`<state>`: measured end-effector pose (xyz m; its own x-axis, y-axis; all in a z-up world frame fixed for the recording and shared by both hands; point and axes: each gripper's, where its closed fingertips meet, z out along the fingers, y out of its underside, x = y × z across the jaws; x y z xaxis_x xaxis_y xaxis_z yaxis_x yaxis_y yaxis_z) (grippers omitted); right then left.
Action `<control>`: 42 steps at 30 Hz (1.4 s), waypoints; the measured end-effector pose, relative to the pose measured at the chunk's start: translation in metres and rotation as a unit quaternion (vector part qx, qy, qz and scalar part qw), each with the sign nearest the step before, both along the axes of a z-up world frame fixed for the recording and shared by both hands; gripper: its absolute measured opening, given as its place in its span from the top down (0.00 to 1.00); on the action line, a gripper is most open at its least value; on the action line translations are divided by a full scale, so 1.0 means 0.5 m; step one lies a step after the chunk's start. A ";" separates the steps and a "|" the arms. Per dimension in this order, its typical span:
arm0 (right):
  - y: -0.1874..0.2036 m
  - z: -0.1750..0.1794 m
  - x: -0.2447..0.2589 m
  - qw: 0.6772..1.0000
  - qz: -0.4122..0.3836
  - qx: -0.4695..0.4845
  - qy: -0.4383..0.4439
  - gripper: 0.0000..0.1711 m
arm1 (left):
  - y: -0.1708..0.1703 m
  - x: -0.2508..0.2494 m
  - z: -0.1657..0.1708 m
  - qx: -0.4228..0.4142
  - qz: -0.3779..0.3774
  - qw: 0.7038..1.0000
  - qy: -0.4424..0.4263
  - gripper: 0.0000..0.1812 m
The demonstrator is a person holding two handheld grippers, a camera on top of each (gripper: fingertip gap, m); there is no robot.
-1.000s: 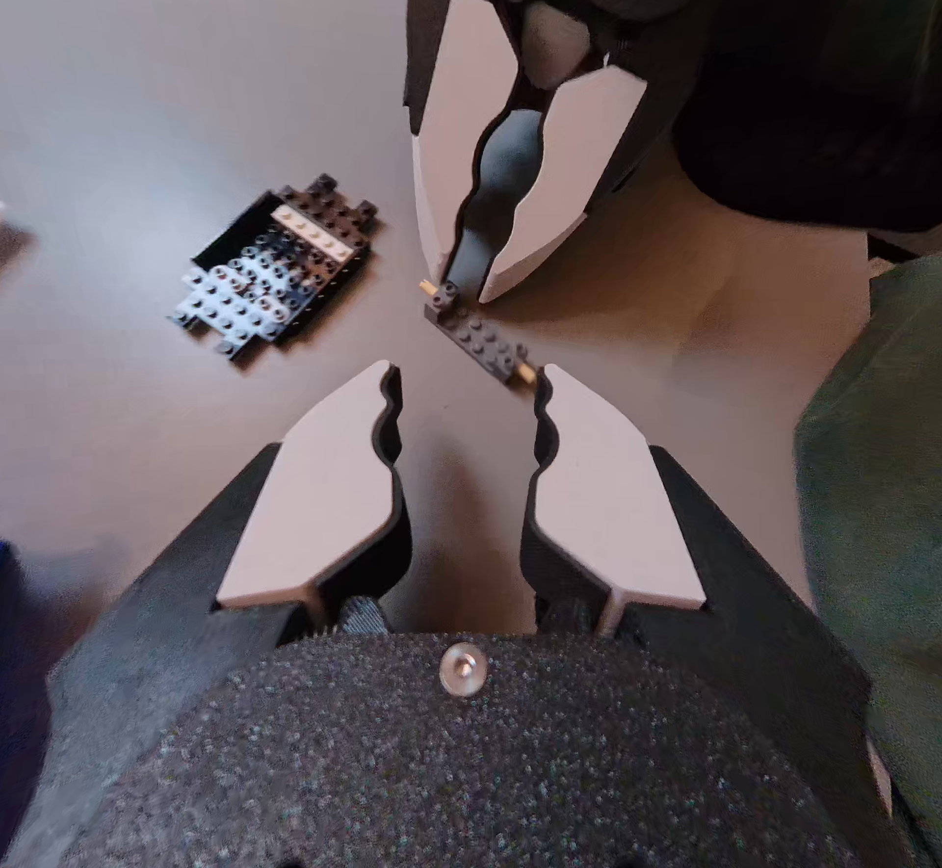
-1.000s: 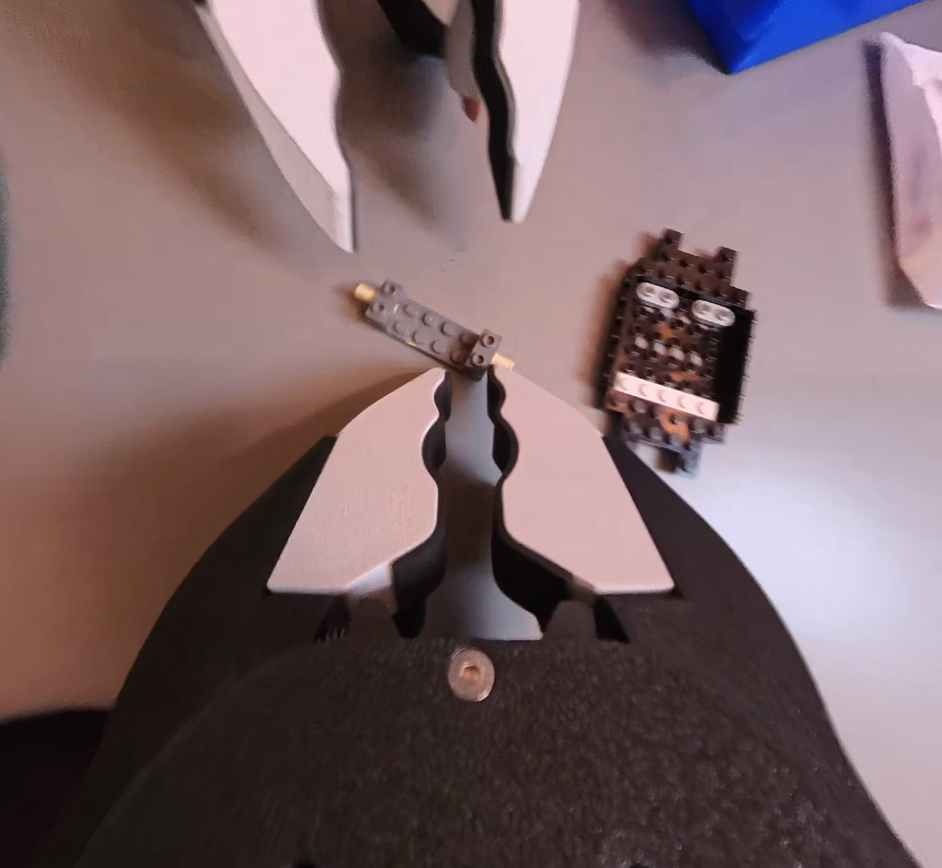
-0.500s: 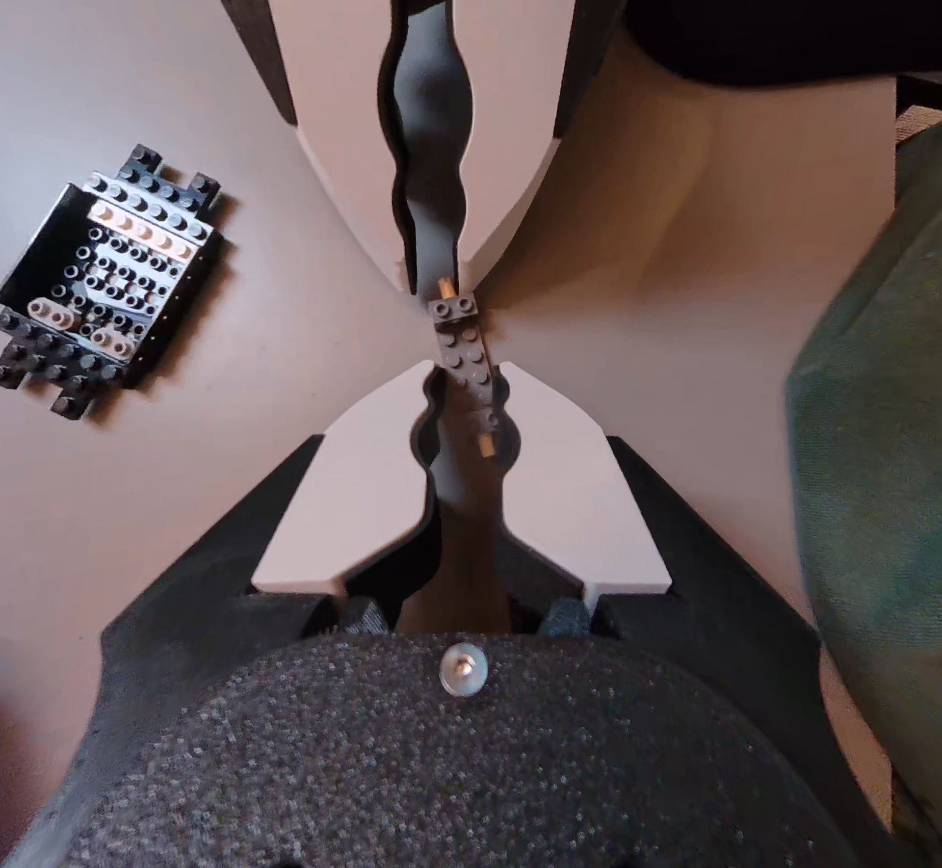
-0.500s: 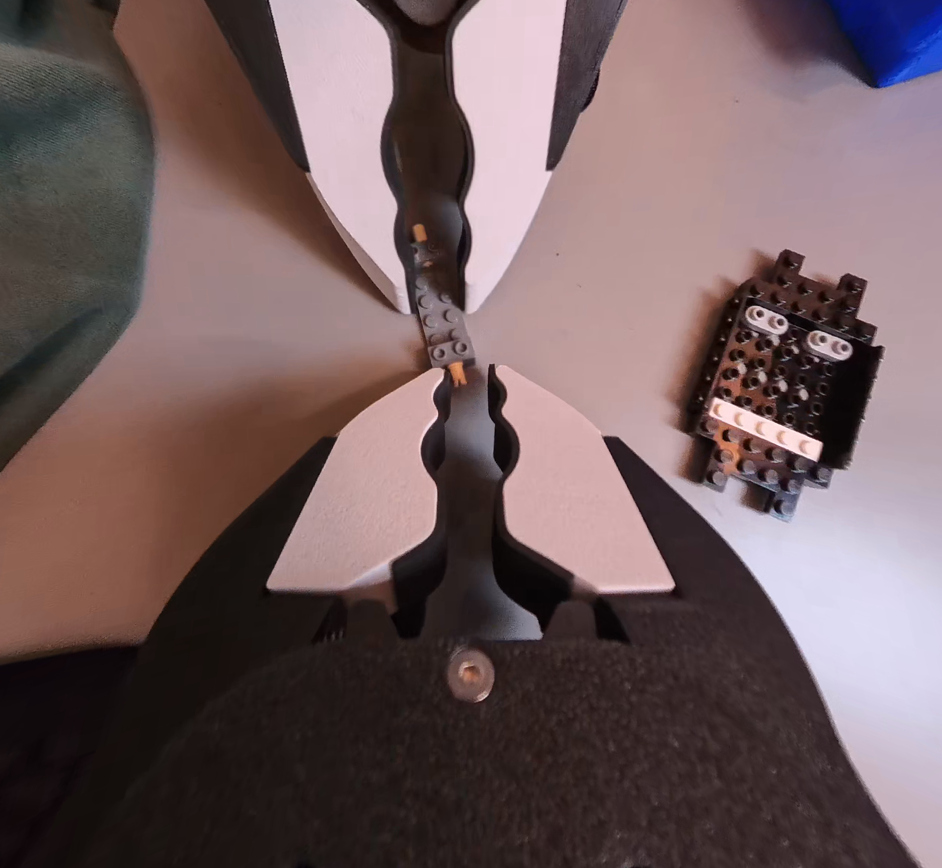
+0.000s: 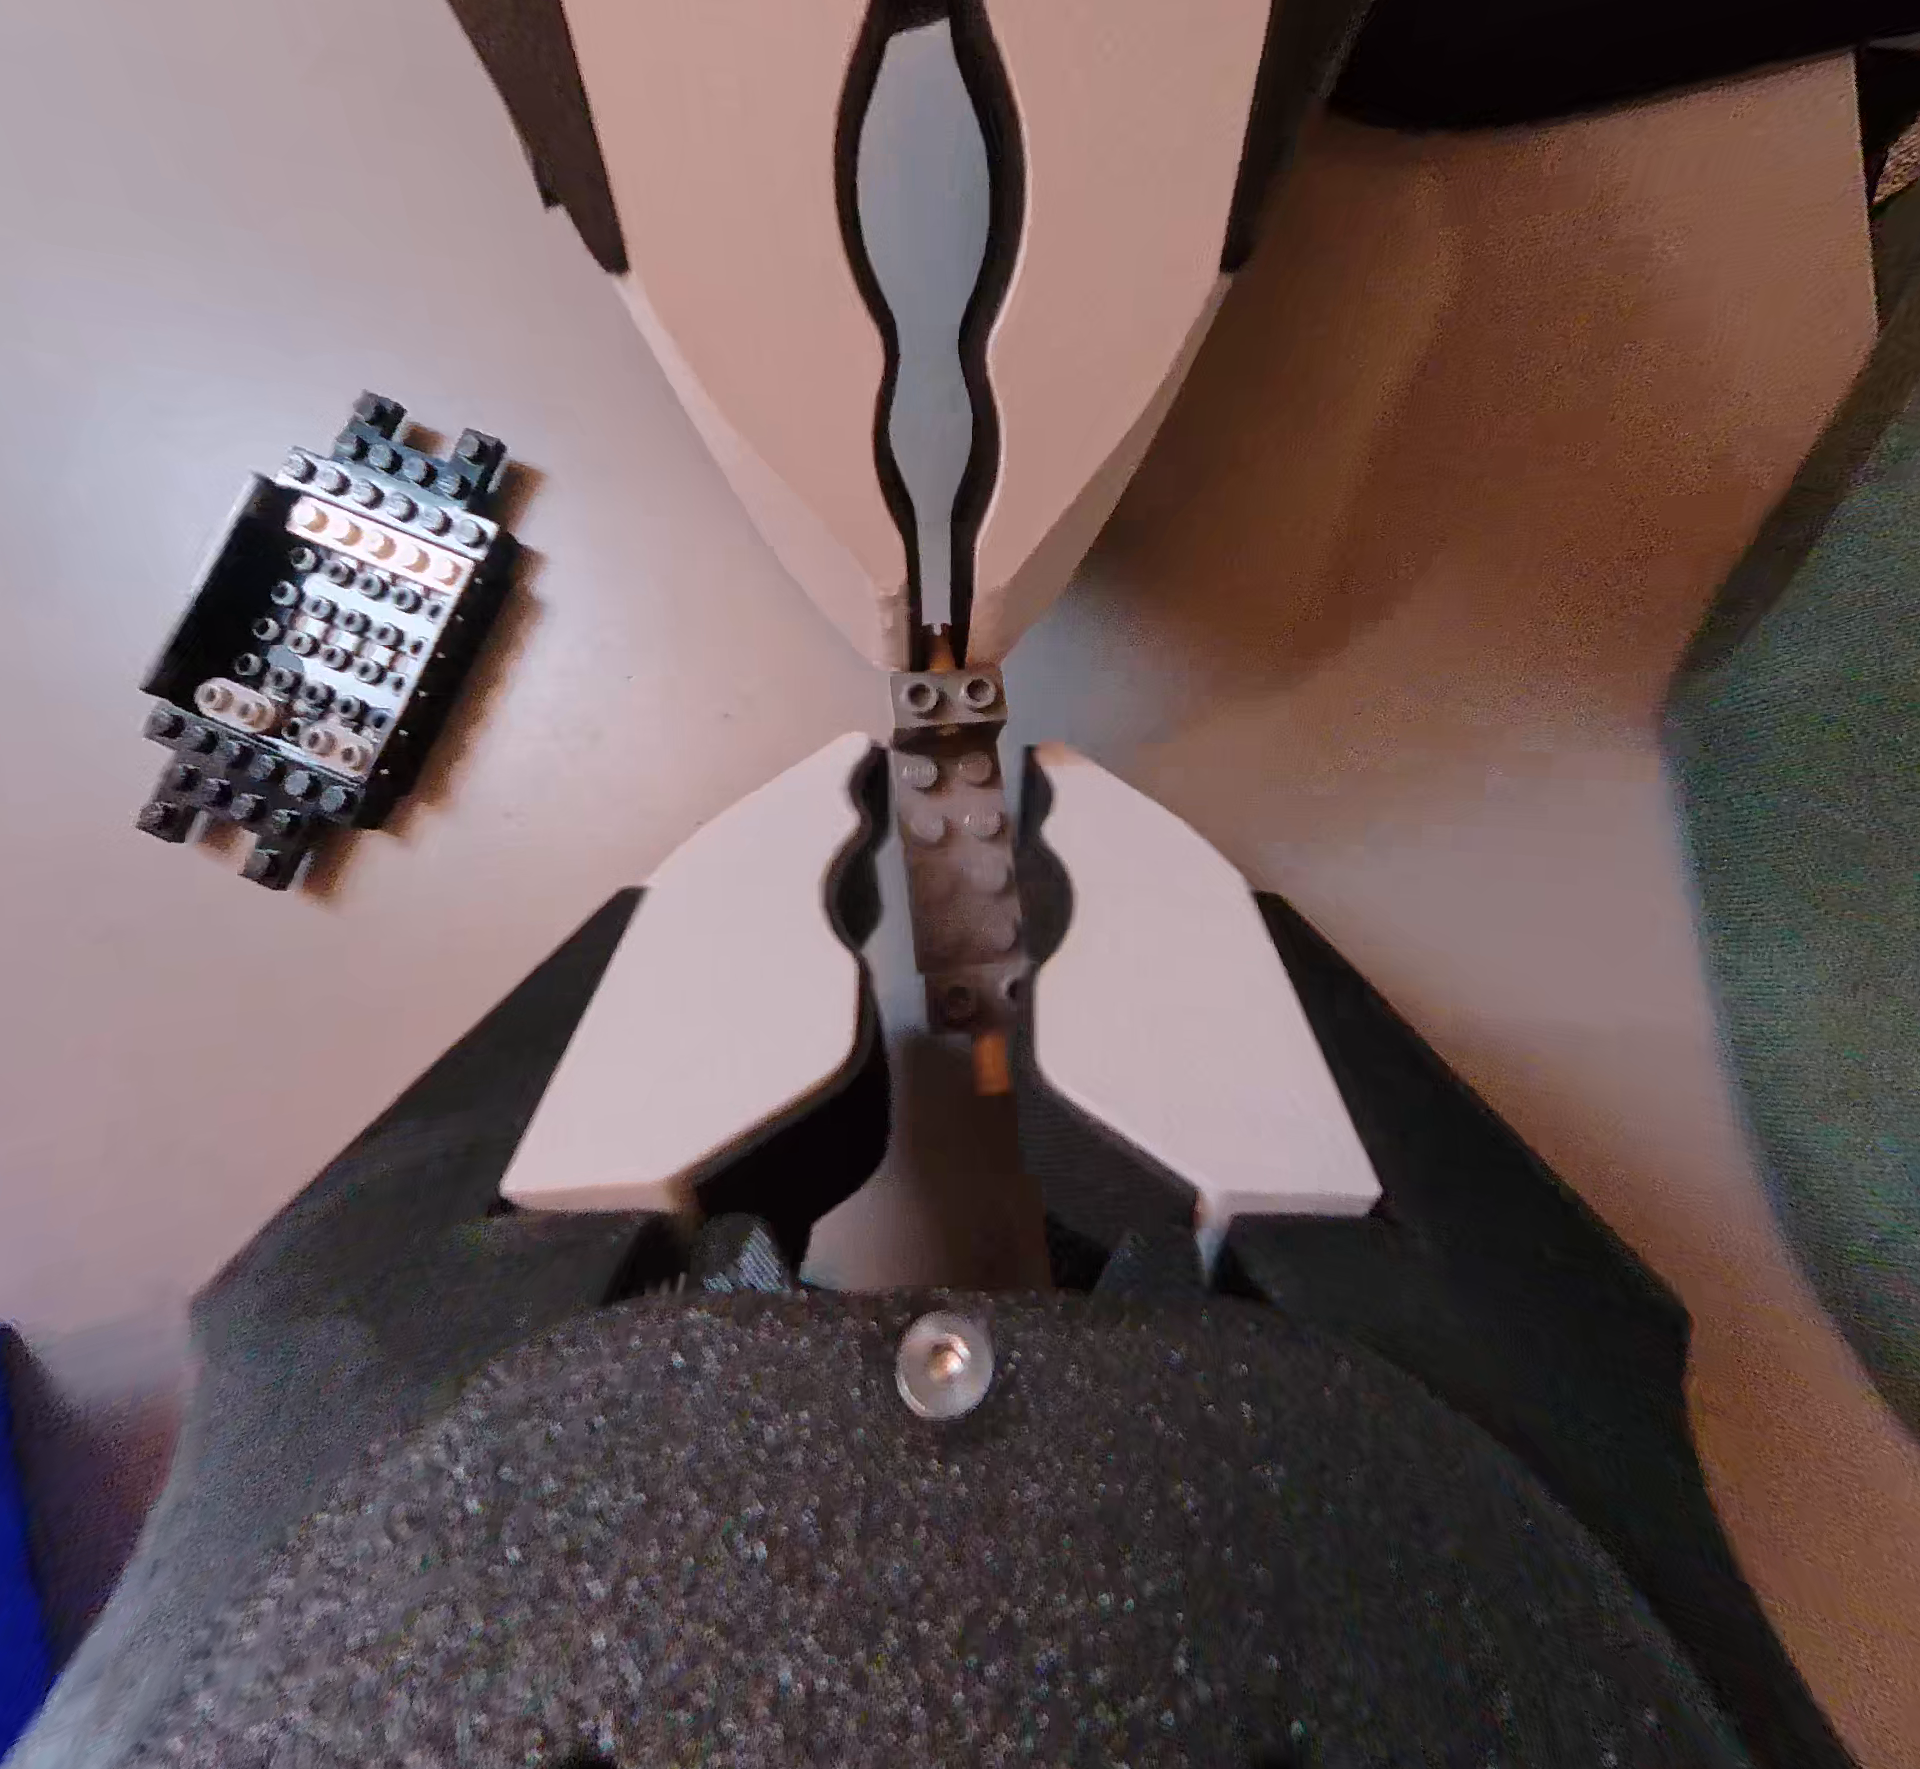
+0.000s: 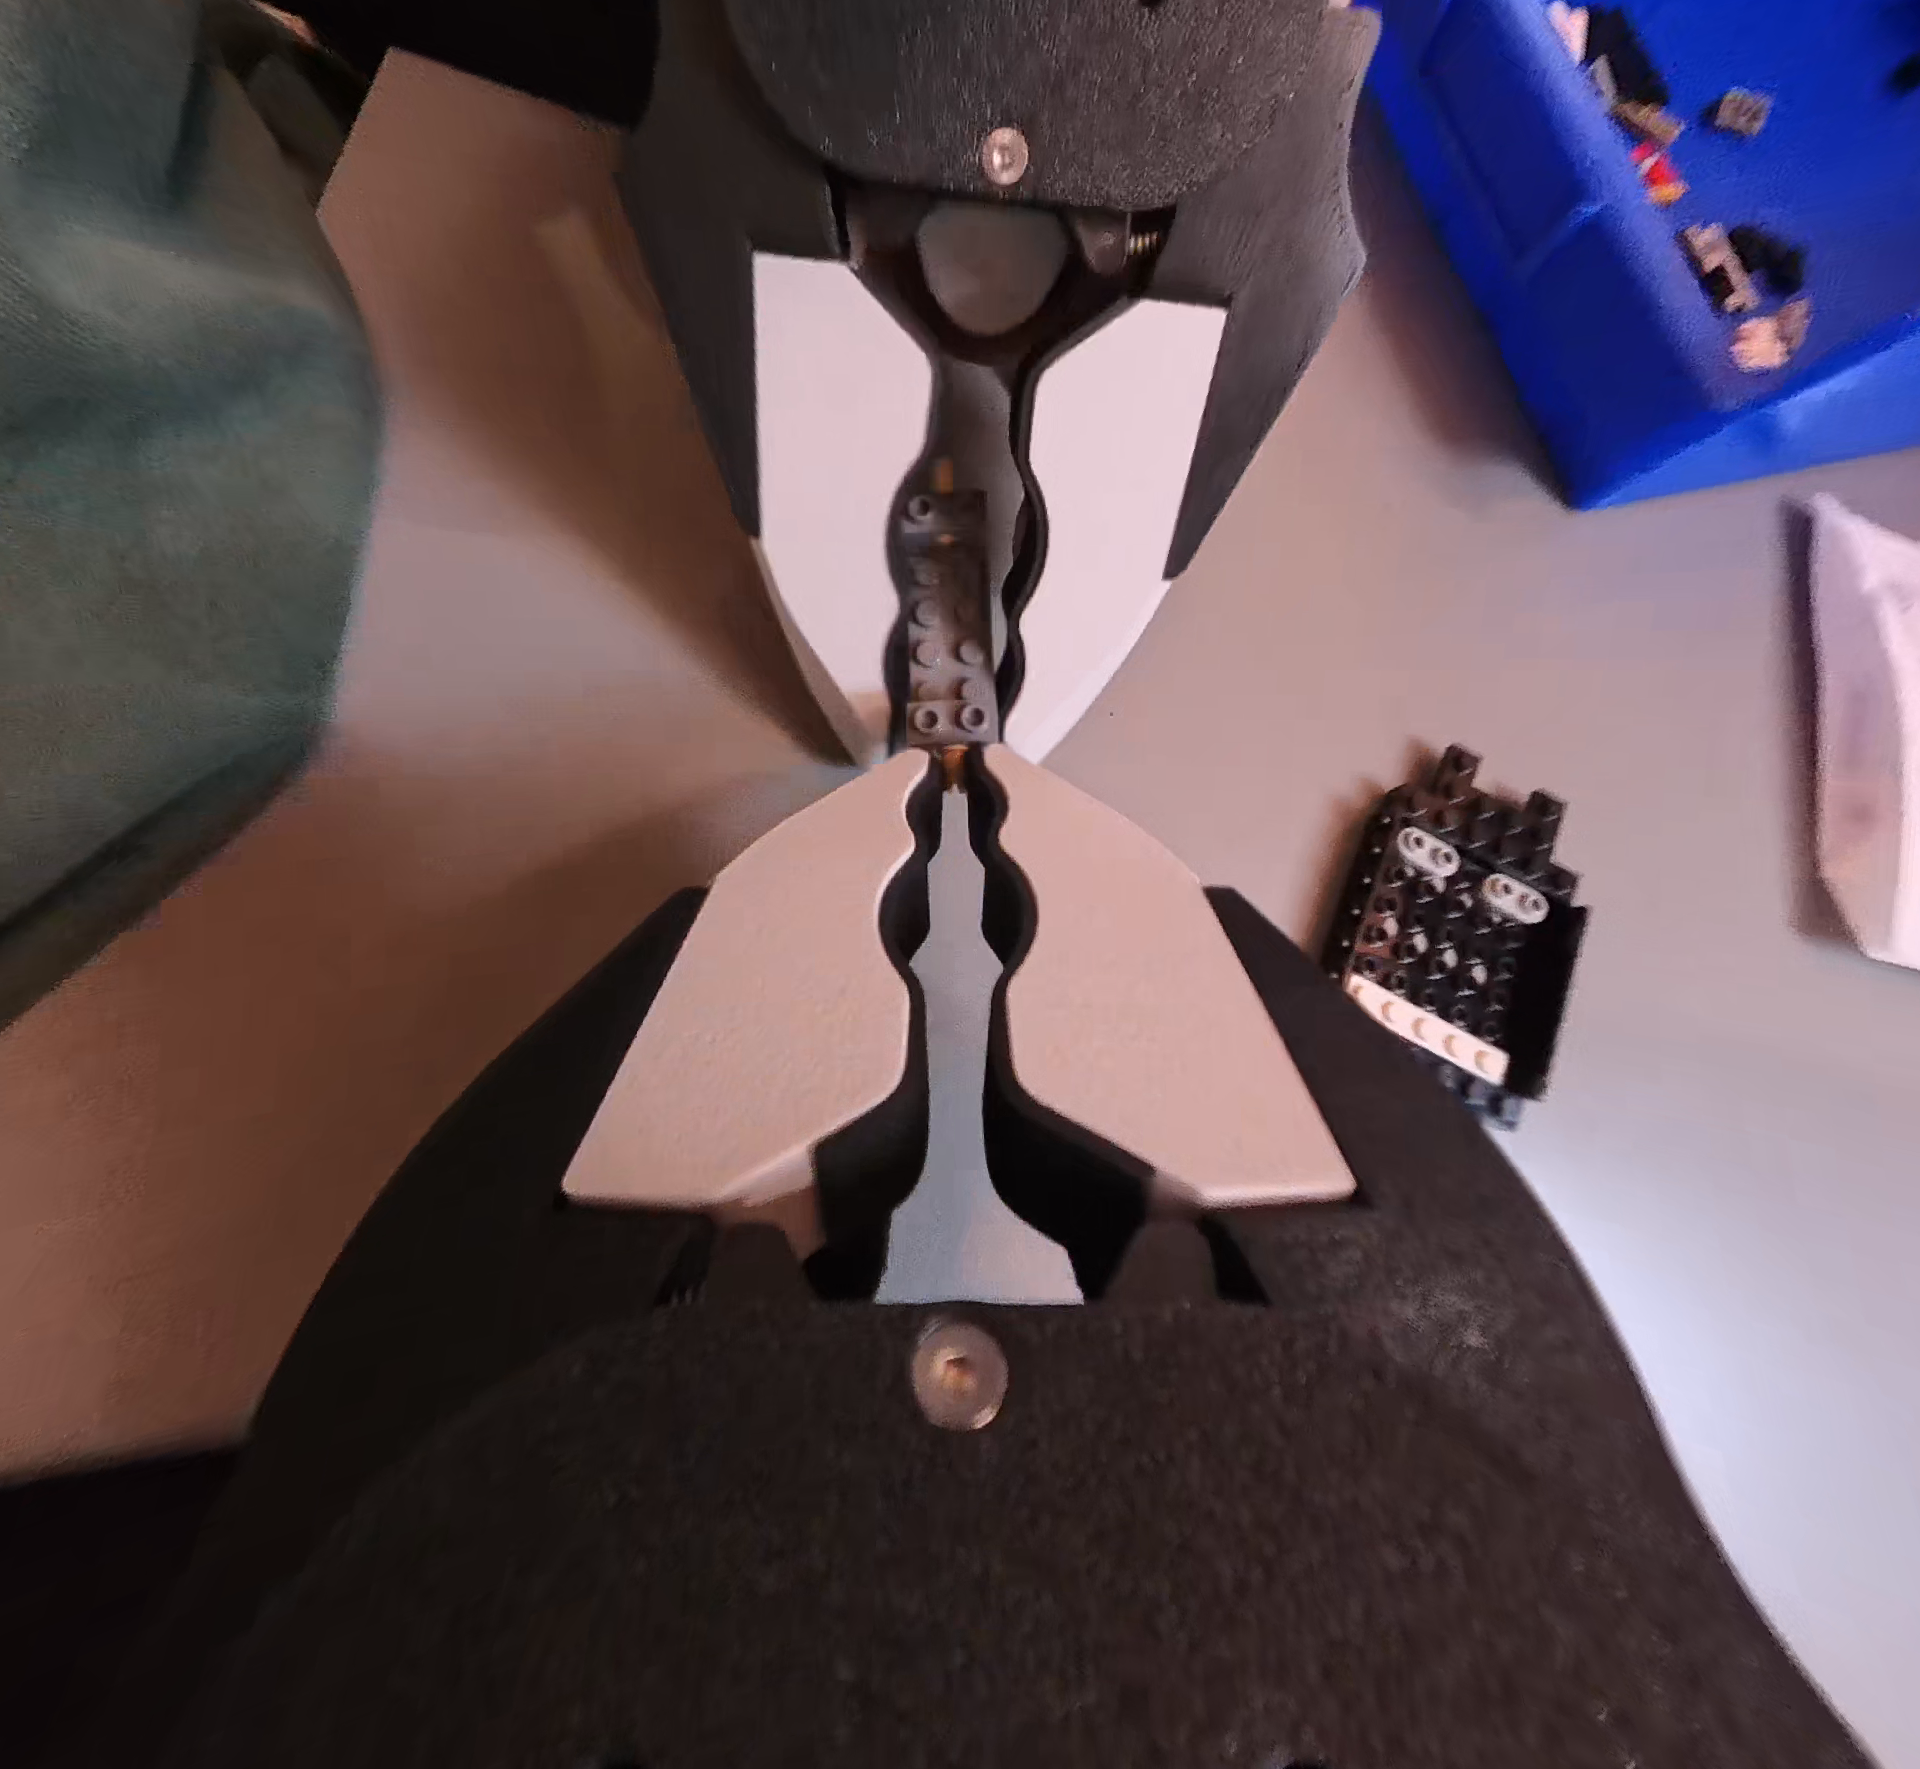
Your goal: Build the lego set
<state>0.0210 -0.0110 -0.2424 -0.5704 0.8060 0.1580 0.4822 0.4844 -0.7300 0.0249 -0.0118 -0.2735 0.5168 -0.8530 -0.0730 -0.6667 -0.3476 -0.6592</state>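
A dark grey studded plate (image 5: 961,867) with a tan pin at each end lies lengthwise between the fingers of my left gripper (image 5: 951,753), which is shut on its sides. My right gripper (image 5: 943,644) faces it tip to tip and is shut on the tan pin (image 5: 940,657) at the plate's far end. In the right wrist view the right gripper (image 6: 951,769) pinches that pin, and the plate (image 6: 945,618) runs up between the left gripper's fingers (image 6: 810,576). The pin at the other end (image 5: 992,1065) sticks out behind the left fingertips.
A black brick assembly with white pieces (image 5: 332,639) lies on the grey table, to the left of the grippers; it also shows in the right wrist view (image 6: 1455,940). A blue bin (image 6: 1714,431) with loose bricks and a white sheet (image 6: 1860,732) lie beyond. A green sleeve (image 5: 1818,784) is close. My left and right fingertips are right by each other.
The left gripper moved up over the plate and closed on it. The right gripper's tips closed on the end pin. The plate turned in line with both grippers.
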 end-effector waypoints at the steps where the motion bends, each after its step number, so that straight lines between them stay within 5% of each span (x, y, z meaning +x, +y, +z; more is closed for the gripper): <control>1: 0.001 0.006 -0.001 1.000 -0.003 0.007 0.006 0.97 | 0.007 -0.002 0.006 0.017 0.003 1.000 0.002 0.91; 14: 0.008 0.063 0.005 0.999 -0.014 0.009 0.045 0.98 | 0.003 0.001 0.065 -0.010 -0.003 0.995 -0.099 0.91; 19: 0.072 0.095 0.021 0.995 -0.061 -0.036 0.071 0.98 | 0.039 -0.110 0.100 -0.007 0.081 0.985 -0.151 0.91; 28: 0.064 -0.055 0.008 0.996 -0.057 0.013 -0.063 0.97 | 0.025 -0.065 0.047 -0.036 0.046 0.992 -0.115 0.91; 29: 0.065 -0.062 0.008 0.996 -0.058 0.021 -0.071 0.91 | 0.021 -0.060 0.037 -0.038 0.042 0.993 -0.104 0.91; 34: 0.064 -0.061 0.006 0.995 -0.065 0.013 -0.068 0.83 | 0.023 -0.057 0.023 -0.043 0.042 0.993 -0.101 0.91; 42: 0.060 -0.051 0.001 0.997 -0.062 0.015 -0.044 0.83 | 0.023 -0.048 0.028 -0.041 0.039 0.992 -0.115 0.91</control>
<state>0.0215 0.0192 -0.2679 -0.4794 0.8669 0.1367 0.6020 0.4381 -0.6675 0.0012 -0.0003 -0.2597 0.5768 -0.8077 0.1221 -0.4708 -0.4508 -0.7583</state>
